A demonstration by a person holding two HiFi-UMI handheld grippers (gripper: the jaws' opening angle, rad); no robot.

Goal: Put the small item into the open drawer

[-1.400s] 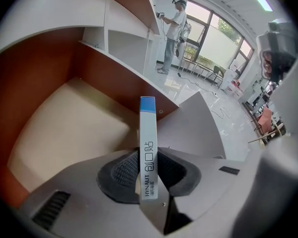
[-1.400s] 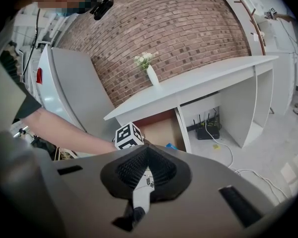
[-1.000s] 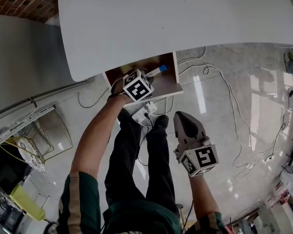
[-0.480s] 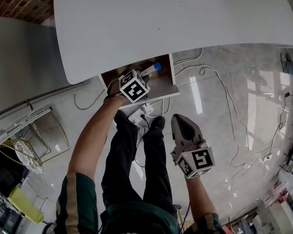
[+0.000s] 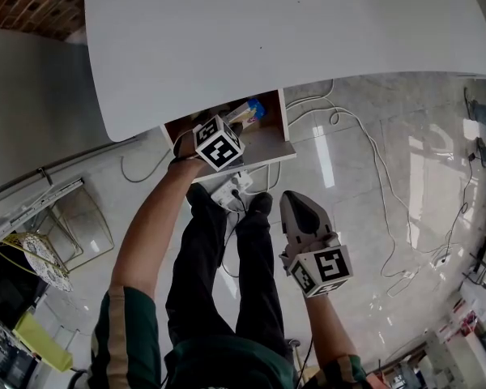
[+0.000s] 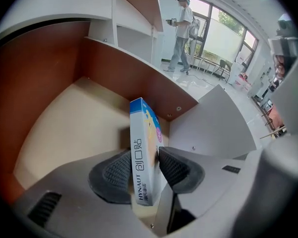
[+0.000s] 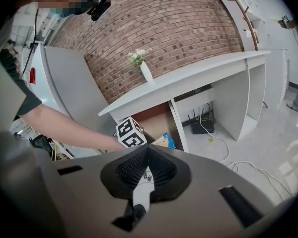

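Observation:
The small item is a blue and white box point(image 6: 143, 152), standing on edge between my left gripper's point(image 6: 144, 158) jaws. Those jaws have just been opening. The box leans on the right pad point(image 6: 173, 166), with a thin gap at the left pad point(image 6: 116, 171). Below it lies the open drawer point(image 6: 64, 128), with brown walls and a pale floor. From the head view, the left gripper point(image 5: 239, 121) reaches into the drawer point(image 5: 269, 146) under the white desk point(image 5: 267, 39), beside the box point(image 5: 249, 110). My right gripper point(image 5: 296, 207) hangs shut and empty over the floor, to the drawer's right.
A white power strip point(image 5: 233, 191) and loose cables point(image 5: 364, 136) lie on the glossy floor below the drawer. The person's legs point(image 5: 227, 250) stand beneath it. A vase of flowers point(image 7: 144, 67) sits on the desk top. Another person point(image 6: 181, 33) stands far off.
The box has tipped and sunk lower into the drawer. The left gripper has stayed at the drawer, and the right gripper has barely moved.

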